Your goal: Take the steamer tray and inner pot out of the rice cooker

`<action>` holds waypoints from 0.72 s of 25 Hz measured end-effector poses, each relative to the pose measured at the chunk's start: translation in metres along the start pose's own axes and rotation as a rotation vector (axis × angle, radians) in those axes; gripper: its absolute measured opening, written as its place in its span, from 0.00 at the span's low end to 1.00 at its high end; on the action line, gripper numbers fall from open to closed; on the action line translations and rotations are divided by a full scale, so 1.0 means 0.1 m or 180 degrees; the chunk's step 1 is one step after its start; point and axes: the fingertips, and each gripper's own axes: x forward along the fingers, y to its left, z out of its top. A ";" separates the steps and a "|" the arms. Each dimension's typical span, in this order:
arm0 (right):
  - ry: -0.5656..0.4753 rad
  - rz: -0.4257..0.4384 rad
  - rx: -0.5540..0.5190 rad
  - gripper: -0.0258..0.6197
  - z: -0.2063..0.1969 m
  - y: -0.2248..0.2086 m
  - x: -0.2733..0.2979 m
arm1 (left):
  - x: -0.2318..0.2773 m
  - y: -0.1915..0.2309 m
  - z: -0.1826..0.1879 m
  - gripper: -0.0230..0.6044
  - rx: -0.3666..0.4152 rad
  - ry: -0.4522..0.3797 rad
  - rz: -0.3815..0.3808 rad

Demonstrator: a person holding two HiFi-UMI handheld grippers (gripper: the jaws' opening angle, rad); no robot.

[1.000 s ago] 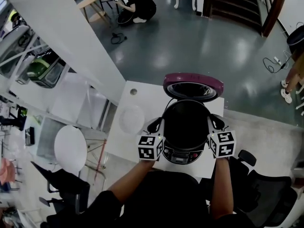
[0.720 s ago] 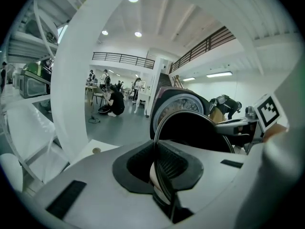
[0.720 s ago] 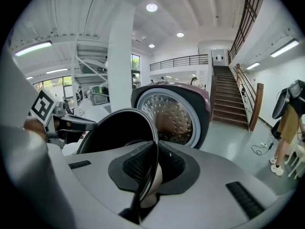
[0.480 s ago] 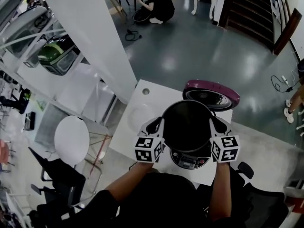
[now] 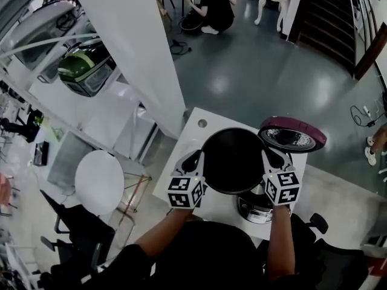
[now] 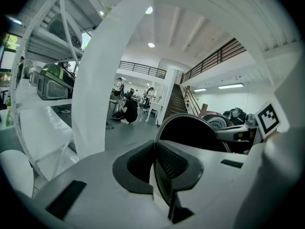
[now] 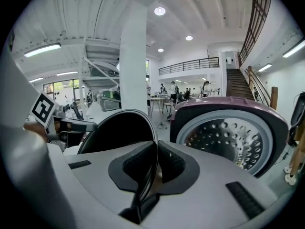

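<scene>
head view: left tool [image 5: 198, 157], right tool [image 5: 268, 156] pinching inner pot [image 5: 233, 162] rim; thin grip, tilt could drop it on desk [image 5: 192, 132].

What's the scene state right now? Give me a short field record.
held: inner pot, lifted out, to the left of the cooker body
left tongs: shut on the pot's left rim
right tongs: shut on the opposite rim
rice cooker: on the white table
lid: open, purple
steamer tray: not visible
</scene>
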 end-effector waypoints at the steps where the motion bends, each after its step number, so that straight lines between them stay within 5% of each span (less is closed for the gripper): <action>1: 0.0025 0.0012 0.0006 0.08 0.00 0.07 0.09 | -0.01 0.11 0.00 0.07 -0.0019 0.0005 0.0015; 18: 0.0795 0.0001 0.0070 0.08 -0.66 1.02 1.45 | 0.22 1.69 -0.63 0.07 -0.0486 0.0466 -0.0024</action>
